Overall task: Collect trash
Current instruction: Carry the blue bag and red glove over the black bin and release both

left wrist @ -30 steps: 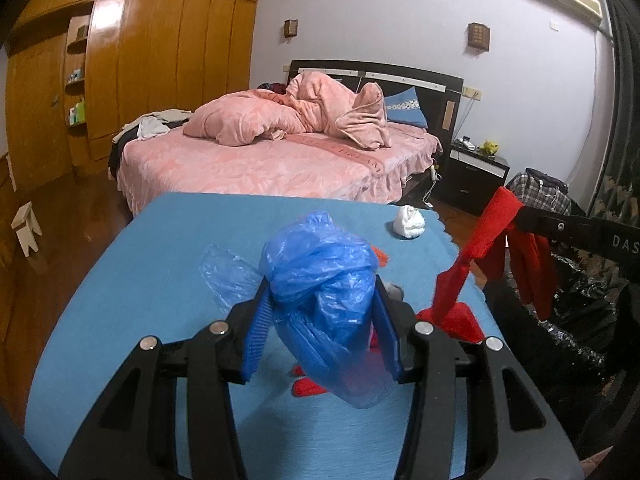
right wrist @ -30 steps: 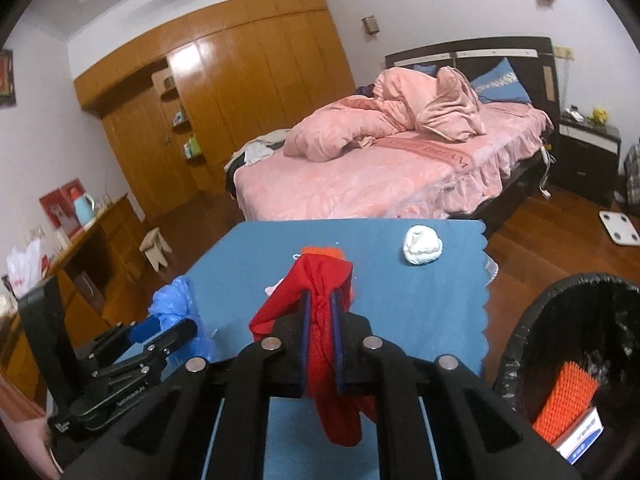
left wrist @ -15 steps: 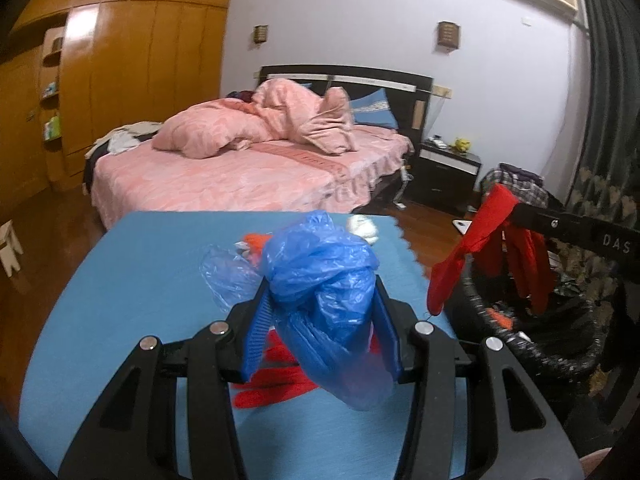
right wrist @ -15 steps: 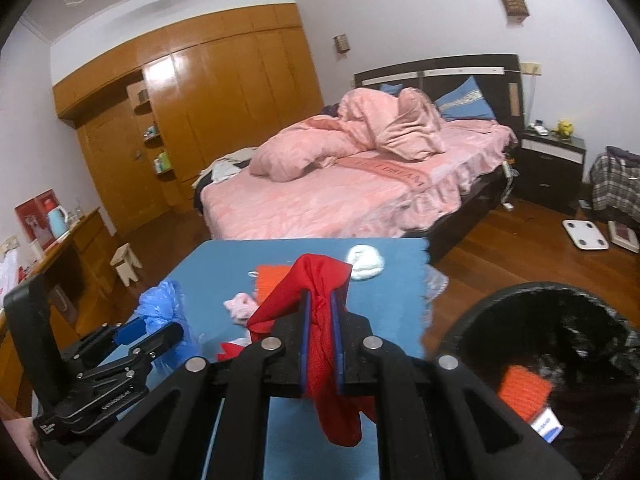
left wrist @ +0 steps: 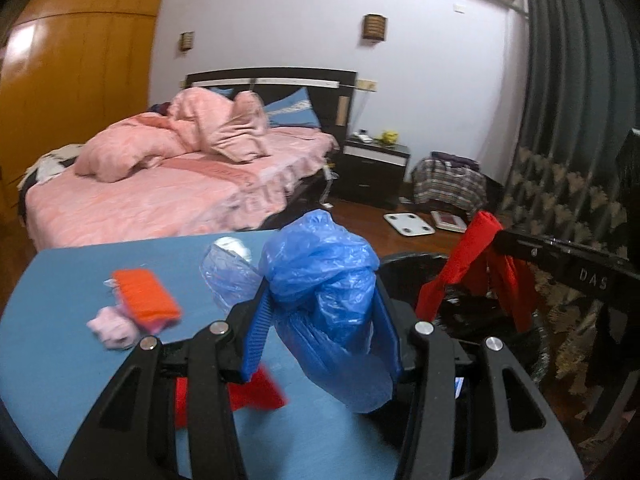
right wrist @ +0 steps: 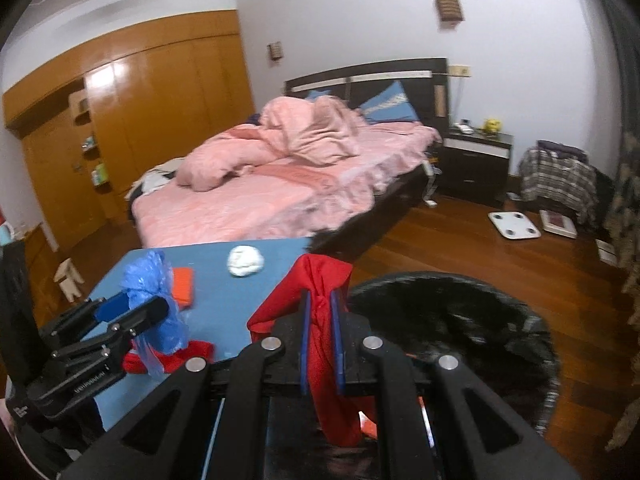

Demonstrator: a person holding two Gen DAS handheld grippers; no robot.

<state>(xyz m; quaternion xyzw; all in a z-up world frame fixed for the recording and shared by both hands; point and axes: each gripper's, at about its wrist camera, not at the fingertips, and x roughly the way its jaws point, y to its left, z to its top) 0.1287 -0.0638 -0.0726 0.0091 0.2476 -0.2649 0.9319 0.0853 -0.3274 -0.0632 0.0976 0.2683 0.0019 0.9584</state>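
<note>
My left gripper (left wrist: 320, 332) is shut on a crumpled blue plastic bag (left wrist: 324, 292), held above the right edge of the blue table (left wrist: 64, 360). My right gripper (right wrist: 319, 344) is shut on a red cloth (right wrist: 320, 280) that hangs over the black-lined trash bin (right wrist: 460, 320). The red cloth (left wrist: 476, 248) and the bin (left wrist: 412, 264) also show in the left wrist view. On the table lie an orange sponge (left wrist: 144, 296), a pink wad (left wrist: 112, 326), a white paper ball (right wrist: 245, 261) and another red cloth (left wrist: 256, 394).
Beyond the table stands a pink bed (left wrist: 168, 188). A dark nightstand (right wrist: 476, 160), a white scale (right wrist: 514, 225) on the wooden floor and a plaid bag (right wrist: 560, 180) lie to the right. A wooden wardrobe (right wrist: 140, 120) fills the left wall, dark curtains (left wrist: 572, 120) the right.
Both grippers have swung to the right with their loads, from over the table toward the trash bin. The red cloth now hangs above the bin; the blue bag has reached the table's right edge.
</note>
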